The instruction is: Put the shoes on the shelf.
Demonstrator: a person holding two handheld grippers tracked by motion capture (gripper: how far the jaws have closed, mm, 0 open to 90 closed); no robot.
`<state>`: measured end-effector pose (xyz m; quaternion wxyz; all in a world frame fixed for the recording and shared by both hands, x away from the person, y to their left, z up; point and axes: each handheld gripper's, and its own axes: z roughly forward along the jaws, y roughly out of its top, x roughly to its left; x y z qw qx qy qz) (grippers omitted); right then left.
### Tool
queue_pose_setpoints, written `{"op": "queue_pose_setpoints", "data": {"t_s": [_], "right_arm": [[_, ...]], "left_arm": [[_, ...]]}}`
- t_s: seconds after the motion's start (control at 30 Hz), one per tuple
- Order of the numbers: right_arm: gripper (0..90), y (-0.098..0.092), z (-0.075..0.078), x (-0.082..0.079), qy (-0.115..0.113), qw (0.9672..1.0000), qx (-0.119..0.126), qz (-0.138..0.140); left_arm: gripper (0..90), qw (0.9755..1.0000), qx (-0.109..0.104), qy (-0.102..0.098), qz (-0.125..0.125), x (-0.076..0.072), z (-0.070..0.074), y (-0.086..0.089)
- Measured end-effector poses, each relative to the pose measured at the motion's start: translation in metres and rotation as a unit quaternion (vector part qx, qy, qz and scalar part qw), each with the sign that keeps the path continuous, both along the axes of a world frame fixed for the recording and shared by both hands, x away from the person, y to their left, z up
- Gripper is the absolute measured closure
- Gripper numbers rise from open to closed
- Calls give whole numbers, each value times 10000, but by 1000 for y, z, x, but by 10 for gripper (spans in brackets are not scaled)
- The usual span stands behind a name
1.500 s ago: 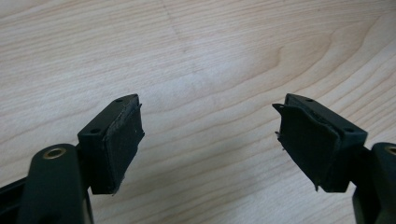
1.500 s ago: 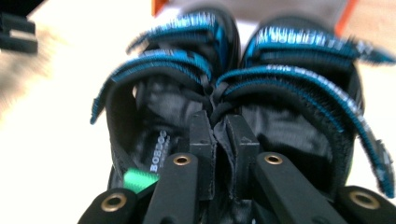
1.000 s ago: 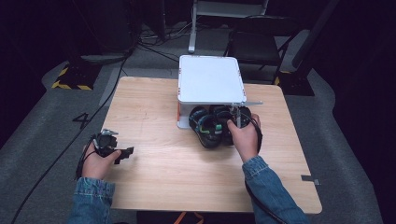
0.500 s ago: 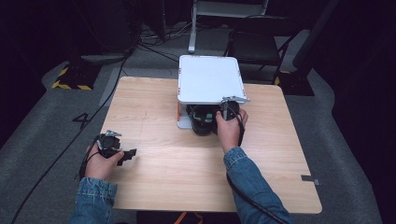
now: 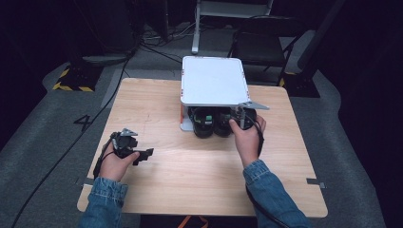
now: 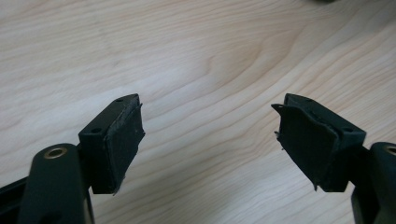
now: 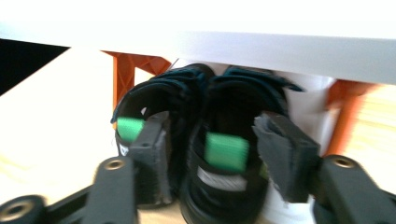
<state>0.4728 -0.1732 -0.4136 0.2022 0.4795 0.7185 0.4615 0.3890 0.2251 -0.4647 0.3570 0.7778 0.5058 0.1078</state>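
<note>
Under the white shelf, the right gripper has just been opening around a black shoe, while the left gripper is spread wide.

Blue denim sleeves, black grippers with frayed pads and trailing cables.

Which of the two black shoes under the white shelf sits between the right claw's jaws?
The right-hand shoe as the right gripper view shows it: the right claw straddles its heel, jaws just opening, while the left shoe lies outside the left jaw.
</note>
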Motion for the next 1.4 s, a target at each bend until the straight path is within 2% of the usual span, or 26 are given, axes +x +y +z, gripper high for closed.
{"op": "queue_pose_setpoints", "data": {"t_s": [0.13, 0.2, 0.3, 0.37, 0.47, 0.7, 0.77, 0.87, 1.0, 1.1, 1.2, 1.23, 1.3, 1.33, 1.4], "right_arm": [[381, -22, 4, -17, -138, 9997, -27, 189], [365, -29, 3, -24, -110, 9994, -86, 332], [379, -33, 1, -34, -103, 9995, -226, 199], [417, -37, -1, -41, -70, 9989, -322, 344], [466, -40, -5, -48, 35, 9980, -342, 539], [695, -41, -19, -62, 467, 9952, -329, 799], [709, -41, -22, -63, 531, 9939, -378, 886], [710, -41, -27, -62, 488, 9933, -454, 942], [706, -38, -39, -56, 476, 9928, -519, 967], [705, -33, -48, -49, 500, 9929, -459, 972], [702, -27, -56, -41, 543, 9925, -431, 1004], [702, -25, -57, -38, 535, 9926, -413, 1004], [702, -22, -60, -34, 531, 9931, -365, 982], [702, -21, -61, -32, 540, 9931, -349, 979], [702, -17, -64, -28, 581, 9927, -360, 997]], "left_arm": [[216, 9997, -2, -162, -204, 2, 4, -21], [218, 9990, -46, -261, -348, 3, 6, -31], [243, 9977, -17, -395, -545, 4, 9, -46], [262, 9968, 0, -408, -681, 5, 10, -55], [291, 9961, -22, -395, -792, 6, 11, -70], [351, 9936, 0, -504, -1007, 7, 9, -96], [386, 9926, 19, -523, -1100, 7, 8, -102], [433, 9914, -102, -519, -1200, 9, 5, -110], [500, 9900, -137, -579, -1277, 16, -1, -124], [555, 9902, -208, -574, -1254, 23, -7, -136], [571, 9902, -255, -519, -1273, 29, -14, -151], [572, 9902, -148, -591, -1260, 31, -15, -157], [580, 9879, 143, -767, -1339, 35, -16, -166], [592, 9879, 93, -779, -1341, 38, -17, -170], [606, 9893, -38, -729, -1261, 44, -20, -175]]}}
